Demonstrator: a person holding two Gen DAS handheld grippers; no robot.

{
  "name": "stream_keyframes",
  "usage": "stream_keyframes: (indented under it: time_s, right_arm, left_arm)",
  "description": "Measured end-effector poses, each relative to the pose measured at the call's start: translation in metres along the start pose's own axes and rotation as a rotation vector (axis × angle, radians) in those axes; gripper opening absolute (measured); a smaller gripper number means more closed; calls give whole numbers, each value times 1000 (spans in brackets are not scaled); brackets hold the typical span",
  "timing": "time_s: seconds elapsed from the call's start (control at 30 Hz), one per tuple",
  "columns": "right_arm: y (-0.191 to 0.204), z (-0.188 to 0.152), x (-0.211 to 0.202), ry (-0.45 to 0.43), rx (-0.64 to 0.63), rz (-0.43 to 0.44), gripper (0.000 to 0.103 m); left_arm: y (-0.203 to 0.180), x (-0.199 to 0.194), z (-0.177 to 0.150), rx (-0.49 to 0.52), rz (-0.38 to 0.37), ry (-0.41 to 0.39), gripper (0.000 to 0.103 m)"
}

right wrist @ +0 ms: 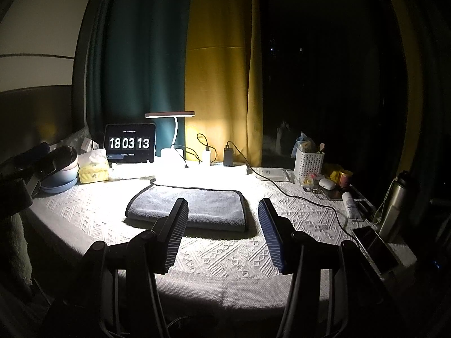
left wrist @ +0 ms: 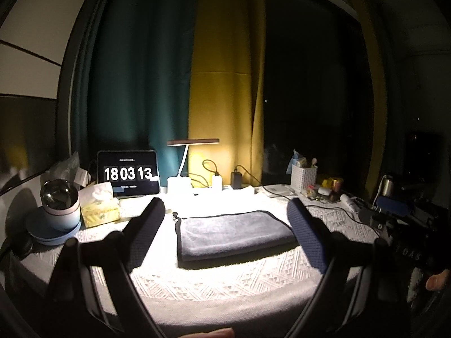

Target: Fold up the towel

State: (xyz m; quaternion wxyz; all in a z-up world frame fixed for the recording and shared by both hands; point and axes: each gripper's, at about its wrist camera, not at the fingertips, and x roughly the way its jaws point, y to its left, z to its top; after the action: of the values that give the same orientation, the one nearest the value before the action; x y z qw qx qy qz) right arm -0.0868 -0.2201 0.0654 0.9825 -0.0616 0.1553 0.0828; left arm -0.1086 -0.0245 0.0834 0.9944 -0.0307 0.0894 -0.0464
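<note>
The white textured table spreads under me, lamp-lit at its far edge. On its middle lies the grey towel, folded flat into layers. My left claw hovers near it, spread wide and empty; my right claw likewise gapes, holding nothing.

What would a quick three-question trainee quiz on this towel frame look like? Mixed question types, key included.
1. True or false: the left gripper is shut on the towel.
2. What time does the clock tablet show?
3. The tissue box sits: A) beside the blue cup, B) on the towel, C) next to the white basket.

Key: 1 false, both it and the right gripper are open and apart from the towel; 2 18 03 13; 3 A.
</note>
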Motion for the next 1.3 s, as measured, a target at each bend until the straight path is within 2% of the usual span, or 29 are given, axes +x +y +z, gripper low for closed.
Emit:
stream_keyframes:
  time_s: [1.3]
  right_arm:
    - [-3, 2, 5, 11, -5, -18, 55]
  left_arm:
    - [2, 5, -4, -11, -9, 20, 89]
